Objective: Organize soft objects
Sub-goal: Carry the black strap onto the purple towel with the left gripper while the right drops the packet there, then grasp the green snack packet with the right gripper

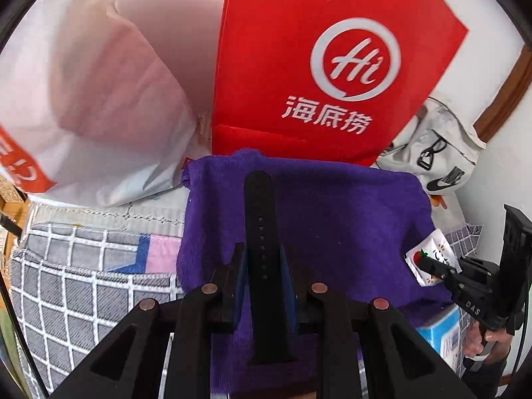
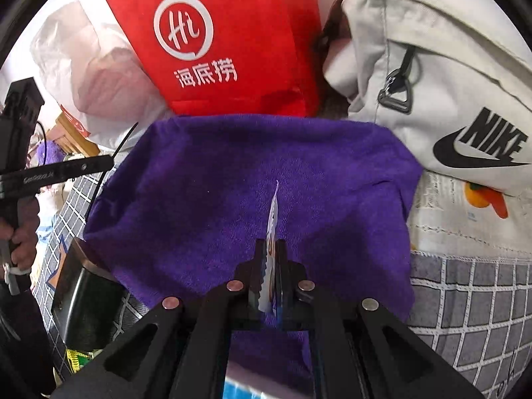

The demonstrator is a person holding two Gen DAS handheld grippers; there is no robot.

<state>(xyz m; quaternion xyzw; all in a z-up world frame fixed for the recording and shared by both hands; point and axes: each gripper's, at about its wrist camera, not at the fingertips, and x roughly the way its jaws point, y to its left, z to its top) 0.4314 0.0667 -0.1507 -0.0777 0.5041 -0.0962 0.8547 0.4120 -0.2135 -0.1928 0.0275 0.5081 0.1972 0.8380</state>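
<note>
over a bed spread with a grey checked quilt, the left gripper is closed on a black rubbery watch strap, pinched mid-length and poking forward over a purple terry towel, while the right gripper is clamped edge-on around a small crinkly sachet with serrated ends. both look featherlight and limp, the strap likely to flop and the slick sachet to slip unless held flat. a stiff red paper bag, cream canvas backpack and white plastic bag crowd the towel's far edge.
</note>
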